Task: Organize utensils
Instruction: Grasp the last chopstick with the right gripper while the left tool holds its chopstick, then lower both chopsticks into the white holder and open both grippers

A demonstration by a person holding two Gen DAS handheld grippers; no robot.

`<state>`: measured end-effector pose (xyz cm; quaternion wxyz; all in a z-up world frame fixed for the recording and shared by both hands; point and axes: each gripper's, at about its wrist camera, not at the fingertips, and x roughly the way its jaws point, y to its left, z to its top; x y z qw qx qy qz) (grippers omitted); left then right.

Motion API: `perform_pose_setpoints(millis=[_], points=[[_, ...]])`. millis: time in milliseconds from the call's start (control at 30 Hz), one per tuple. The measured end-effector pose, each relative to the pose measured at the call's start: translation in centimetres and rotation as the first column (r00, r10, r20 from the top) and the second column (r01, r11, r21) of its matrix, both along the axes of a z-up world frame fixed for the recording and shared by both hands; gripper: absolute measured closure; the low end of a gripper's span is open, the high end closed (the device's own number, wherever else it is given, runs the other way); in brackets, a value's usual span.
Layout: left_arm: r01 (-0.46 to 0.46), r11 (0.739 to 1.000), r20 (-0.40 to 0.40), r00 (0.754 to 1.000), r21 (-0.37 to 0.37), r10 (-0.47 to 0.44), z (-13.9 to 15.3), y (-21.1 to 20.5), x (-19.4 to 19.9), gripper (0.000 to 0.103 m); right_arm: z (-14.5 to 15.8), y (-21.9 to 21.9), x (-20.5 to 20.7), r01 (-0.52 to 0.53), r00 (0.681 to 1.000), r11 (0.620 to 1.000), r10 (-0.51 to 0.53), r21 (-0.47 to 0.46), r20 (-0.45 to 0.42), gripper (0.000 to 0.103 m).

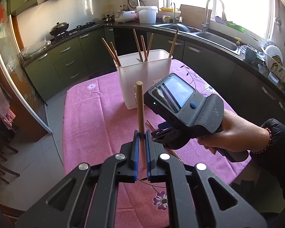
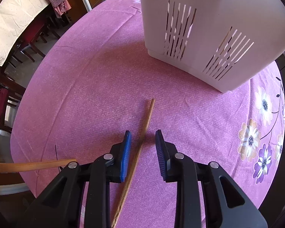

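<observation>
My left gripper (image 1: 141, 134) is shut on a wooden chopstick (image 1: 139, 104), which stands upright between the blue pads. Behind it, a white slotted utensil holder (image 1: 144, 76) on the pink tablecloth holds several chopsticks (image 1: 142, 46). A hand (image 1: 231, 134) holds the right gripper's body (image 1: 182, 102) pointing steeply down just right of my left gripper. My right gripper (image 2: 143, 135) is open, its blue pads (image 2: 127, 148) on either side of a chopstick (image 2: 145, 125) lying flat on the cloth and clear of it. The holder (image 2: 209, 28) stands just beyond. The left gripper's chopstick (image 2: 34, 165) shows at the left edge.
The pink flowered tablecloth (image 2: 81, 79) covers a small table with edges close on the left and near sides. Dark chairs (image 2: 28, 38) stand to the left. Green kitchen cabinets (image 1: 70, 57), a stove with a wok (image 1: 59, 28) and a sink (image 1: 216, 39) line the far walls.
</observation>
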<state>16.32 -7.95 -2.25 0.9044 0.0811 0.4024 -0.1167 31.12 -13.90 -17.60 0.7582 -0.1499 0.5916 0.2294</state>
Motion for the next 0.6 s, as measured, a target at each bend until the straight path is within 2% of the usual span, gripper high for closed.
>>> perform_pose_setpoints(millis=[67, 133, 367, 600], points=[[0.000, 1.000, 0.001, 1.000, 0.000, 0.000, 0.0, 0.0, 0.0, 0.097, -0.1, 0.5, -0.1, -0.009, 1.000, 1.000, 0.009, -0.020, 0.018, 0.082], [-0.002, 1.000, 0.000, 1.000, 0.000, 0.002, 0.0, 0.0, 0.0, 0.097, -0.2, 0.8, 0.0, -0.012, 1.000, 1.000, 0.013, -0.016, 0.020, 0.093], [-0.002, 1.000, -0.005, 1.000, 0.000, 0.002, 0.0, 0.1, 0.0, 0.097, 0.1, -0.2, 0.2, 0.003, 0.998, 1.000, -0.004, 0.015, 0.055, 0.097], [-0.007, 1.000, -0.007, 1.000, 0.005, 0.007, 0.0, 0.2, -0.1, 0.097, 7.2, -5.5, -1.2, 0.052, 0.975, 0.988, -0.082, 0.145, 0.206, 0.097]])
